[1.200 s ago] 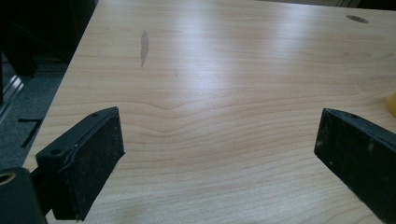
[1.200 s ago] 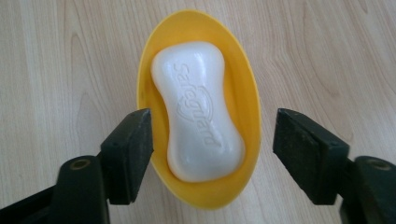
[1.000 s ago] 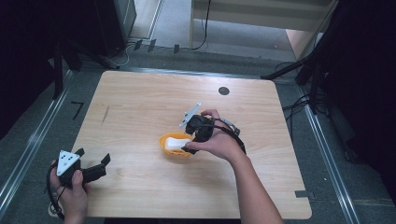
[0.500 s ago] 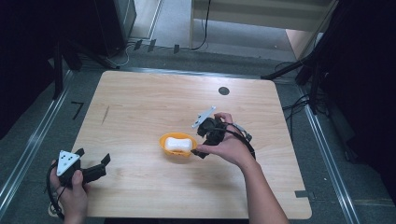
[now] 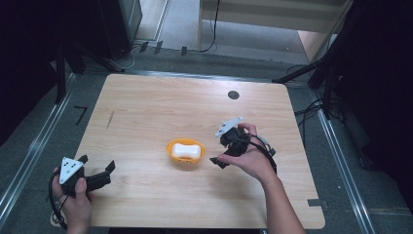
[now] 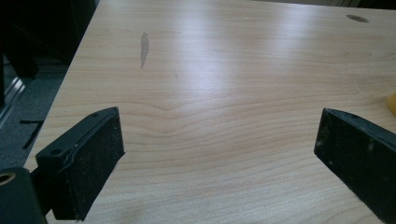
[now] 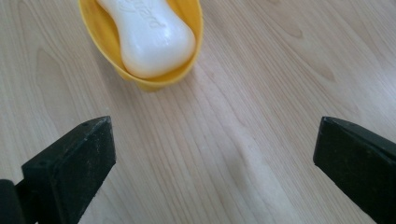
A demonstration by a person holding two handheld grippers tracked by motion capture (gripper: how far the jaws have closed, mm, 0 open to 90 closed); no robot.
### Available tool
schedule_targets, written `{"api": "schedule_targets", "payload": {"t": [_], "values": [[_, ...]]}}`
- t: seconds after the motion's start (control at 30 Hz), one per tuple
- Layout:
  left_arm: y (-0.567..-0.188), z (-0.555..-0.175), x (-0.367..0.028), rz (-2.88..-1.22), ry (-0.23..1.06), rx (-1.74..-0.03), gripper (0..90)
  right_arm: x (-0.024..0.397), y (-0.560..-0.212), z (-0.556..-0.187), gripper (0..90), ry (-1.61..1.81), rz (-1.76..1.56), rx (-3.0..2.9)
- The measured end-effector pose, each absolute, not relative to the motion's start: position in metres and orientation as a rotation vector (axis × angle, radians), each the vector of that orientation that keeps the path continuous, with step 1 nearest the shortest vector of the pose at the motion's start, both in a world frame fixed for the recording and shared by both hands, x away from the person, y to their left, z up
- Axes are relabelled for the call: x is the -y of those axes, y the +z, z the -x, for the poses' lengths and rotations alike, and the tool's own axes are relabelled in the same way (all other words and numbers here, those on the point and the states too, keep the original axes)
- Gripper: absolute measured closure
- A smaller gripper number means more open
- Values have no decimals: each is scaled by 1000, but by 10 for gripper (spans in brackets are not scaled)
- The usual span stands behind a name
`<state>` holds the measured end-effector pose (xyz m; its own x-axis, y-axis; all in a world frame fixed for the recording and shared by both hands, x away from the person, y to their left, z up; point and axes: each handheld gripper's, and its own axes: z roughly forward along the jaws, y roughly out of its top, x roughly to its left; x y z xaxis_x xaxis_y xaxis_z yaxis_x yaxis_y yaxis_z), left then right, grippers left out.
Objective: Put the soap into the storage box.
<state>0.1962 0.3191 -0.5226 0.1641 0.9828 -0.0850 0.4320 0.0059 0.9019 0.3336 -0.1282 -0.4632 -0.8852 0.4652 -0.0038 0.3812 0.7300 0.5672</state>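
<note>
From above, the wooden table (image 5: 160, 112) carries a yellow dish (image 5: 185, 153) near its middle, with a white bar of soap (image 5: 185, 150) lying inside it. The right gripper (image 5: 220, 155) is held in the person's right hand (image 5: 248, 158) just to the right of the dish and apart from it, a grey three-cornered plate on top; its jaw spread is hard to judge at this angle. The left gripper (image 5: 97, 168) sits at the near left corner of the table in the left hand (image 5: 73, 195), well apart from the dish, jaws visibly parted and holding nothing. A small dark round spot (image 5: 233, 94) marks the far side of the table. Along the left gripper's own camera, both black jaws stand wide apart over bare wood, nothing between them; a grey smudge (image 6: 144, 43) on the tabletop shows here, and only a sliver of the yellow dish (image 6: 391, 103) at the right edge. Along the right gripper's camera, the jaws are likewise spread wide and empty above the wood, with the dish (image 7: 192, 28) just ahead; raised lettering on the soap (image 7: 149, 32) shows here, too partial to read.
</note>
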Motion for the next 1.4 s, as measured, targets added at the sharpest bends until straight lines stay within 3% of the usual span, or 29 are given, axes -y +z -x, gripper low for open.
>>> {"api": "schedule_targets", "payload": {"t": [1.4], "values": [[-523, -196, -318, -1574, 810, -1393, 18, 243, -502, -288, 0, 1028, -990, -2548]]}}
